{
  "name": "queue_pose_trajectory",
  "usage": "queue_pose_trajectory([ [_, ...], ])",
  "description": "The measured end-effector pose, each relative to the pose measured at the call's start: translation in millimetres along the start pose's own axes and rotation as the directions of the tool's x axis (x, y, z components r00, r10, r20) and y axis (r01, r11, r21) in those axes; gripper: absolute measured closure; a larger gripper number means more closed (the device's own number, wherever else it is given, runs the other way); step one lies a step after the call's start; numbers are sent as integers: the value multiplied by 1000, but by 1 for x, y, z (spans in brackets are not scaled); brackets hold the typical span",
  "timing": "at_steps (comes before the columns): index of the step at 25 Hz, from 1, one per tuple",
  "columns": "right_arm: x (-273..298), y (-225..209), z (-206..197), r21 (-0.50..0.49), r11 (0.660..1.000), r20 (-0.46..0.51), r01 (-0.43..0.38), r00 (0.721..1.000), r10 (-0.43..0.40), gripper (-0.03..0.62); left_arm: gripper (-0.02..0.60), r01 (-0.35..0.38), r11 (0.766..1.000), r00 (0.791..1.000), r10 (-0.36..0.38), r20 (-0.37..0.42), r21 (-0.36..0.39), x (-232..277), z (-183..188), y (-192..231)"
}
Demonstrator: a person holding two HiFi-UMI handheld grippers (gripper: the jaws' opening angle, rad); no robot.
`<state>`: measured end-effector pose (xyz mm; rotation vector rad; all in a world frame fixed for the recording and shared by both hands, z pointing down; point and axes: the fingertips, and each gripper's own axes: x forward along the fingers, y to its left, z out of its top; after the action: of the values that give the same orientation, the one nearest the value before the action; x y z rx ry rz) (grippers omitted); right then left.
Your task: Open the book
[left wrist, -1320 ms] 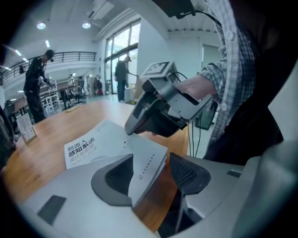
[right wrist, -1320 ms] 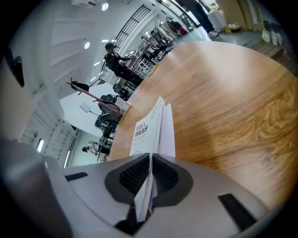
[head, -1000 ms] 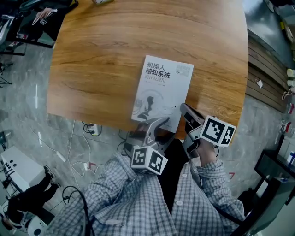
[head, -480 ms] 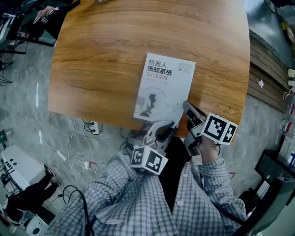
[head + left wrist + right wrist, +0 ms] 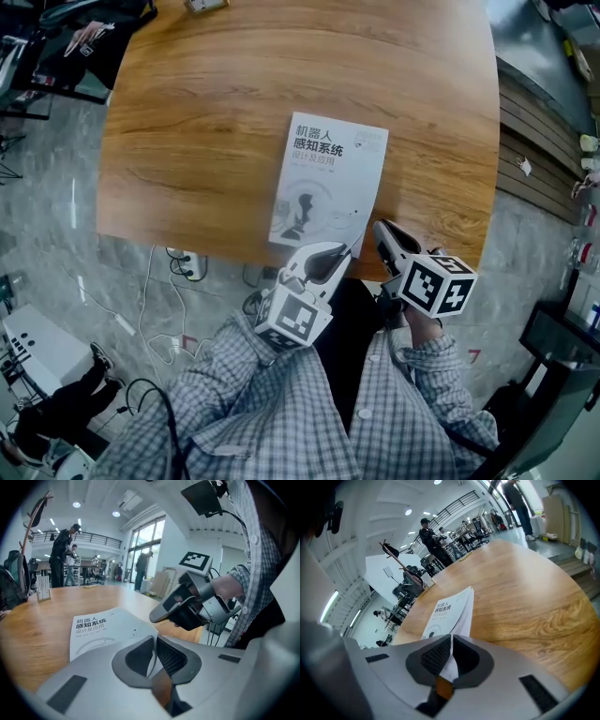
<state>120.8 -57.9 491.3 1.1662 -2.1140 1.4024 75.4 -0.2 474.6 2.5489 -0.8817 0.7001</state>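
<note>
A white book (image 5: 328,178) with dark print on its cover lies closed on the wooden table (image 5: 206,112), close to the near edge. My left gripper (image 5: 330,255) is at the book's near right corner. Its jaws have just been closing, and in the left gripper view (image 5: 154,644) a thin white edge of the cover (image 5: 101,630) is pinched between the pads. My right gripper (image 5: 382,230) sits just right of that corner. In the right gripper view (image 5: 451,646) it is shut on a white strip of the book's (image 5: 450,609) edge, whose right side is slightly lifted.
The table's near edge runs just under both grippers. Cables and a power strip (image 5: 187,262) lie on the floor below. A small stand (image 5: 43,588) is at the table's far side. People stand in the background, and wooden steps (image 5: 539,150) are on the right.
The left jaws stood open around the book's near corner and have shut on it. Both grippers have rolled, so their marker cubes face differently.
</note>
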Motion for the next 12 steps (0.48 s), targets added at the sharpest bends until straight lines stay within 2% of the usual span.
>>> queue_pose_trajectory([
  [3, 2, 1, -22, 25, 999, -60, -24, 998, 25, 566, 545, 26, 1000, 1000, -26, 12, -9, -2, 8, 3],
  [6, 9, -3, -42, 25, 1000, -113, 2, 994, 1, 567, 545, 41, 998, 999, -39, 35, -43, -4, 10, 3],
  [12, 30, 6, -62, -71, 997, -194, 11, 981, -24, 567, 545, 57, 992, 995, -46, 92, -111, -12, 15, 9],
])
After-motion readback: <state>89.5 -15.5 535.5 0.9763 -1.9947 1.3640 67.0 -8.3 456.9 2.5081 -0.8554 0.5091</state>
